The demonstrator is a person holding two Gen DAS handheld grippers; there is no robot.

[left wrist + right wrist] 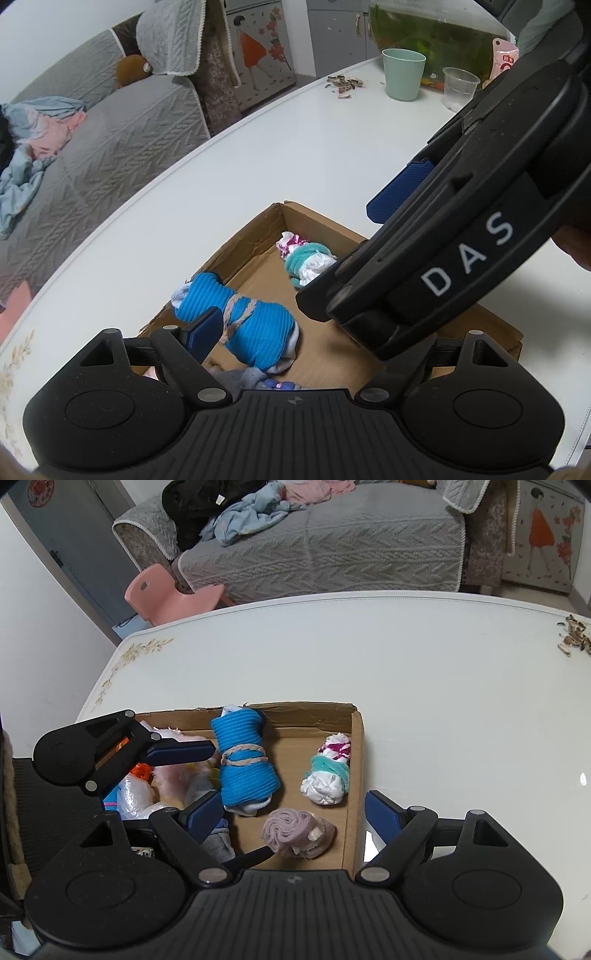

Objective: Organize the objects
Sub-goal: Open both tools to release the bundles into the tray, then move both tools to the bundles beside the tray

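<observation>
A shallow cardboard box (352,775) lies on the white table (406,657). Inside it are a blue sock roll tied with string (245,764) (240,321), a teal and white roll (327,771) (310,262) and a purple roll (297,832). My right gripper (293,814) hangs open over the purple roll, and neither pad touches it. My left gripper (295,328) is open above the box, its left finger (201,332) beside the blue roll. Its right finger is hidden behind the right gripper's black housing (461,251).
Pink fluffy things (173,775) and a grey sock (219,843) fill the box's left part. A mint cup (402,74), a clear cup (458,88), a fish bowl (436,33) and seed shells (345,83) stand far along the table. Behind are a grey sofa (332,561) and a pink chair (166,590).
</observation>
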